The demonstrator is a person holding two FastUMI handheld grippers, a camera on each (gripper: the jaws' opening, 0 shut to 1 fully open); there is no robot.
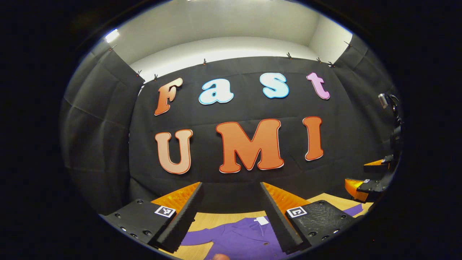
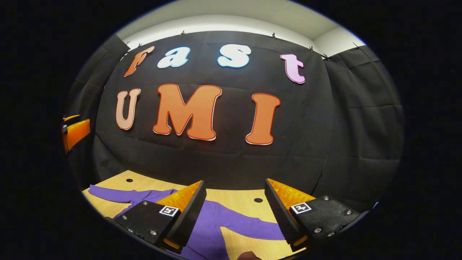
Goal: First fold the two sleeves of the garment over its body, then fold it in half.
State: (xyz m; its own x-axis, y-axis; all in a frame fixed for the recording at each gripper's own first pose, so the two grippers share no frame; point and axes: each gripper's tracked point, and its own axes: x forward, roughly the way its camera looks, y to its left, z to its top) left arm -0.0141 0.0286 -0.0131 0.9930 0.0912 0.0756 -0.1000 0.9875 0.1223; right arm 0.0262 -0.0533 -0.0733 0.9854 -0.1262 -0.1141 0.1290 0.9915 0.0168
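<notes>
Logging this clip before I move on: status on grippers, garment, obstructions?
Left gripper open, above the collar. Right gripper open, over a spread sleeve. Purple garment flat on the wooden table, sleeves unfolded. Nothing in the way.

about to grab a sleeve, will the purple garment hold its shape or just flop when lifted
Probably floppy: the purple fabric garment lies flat on the light wooden table, its sleeve curving limply. It looks thin, so likely light. Pushed, it would probably bunch rather than slide.

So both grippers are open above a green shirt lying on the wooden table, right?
Not quite: the shirt is purple, as the right gripper view shows. The rest holds: both the left gripper and right gripper are open above it on the wooden table.
</notes>
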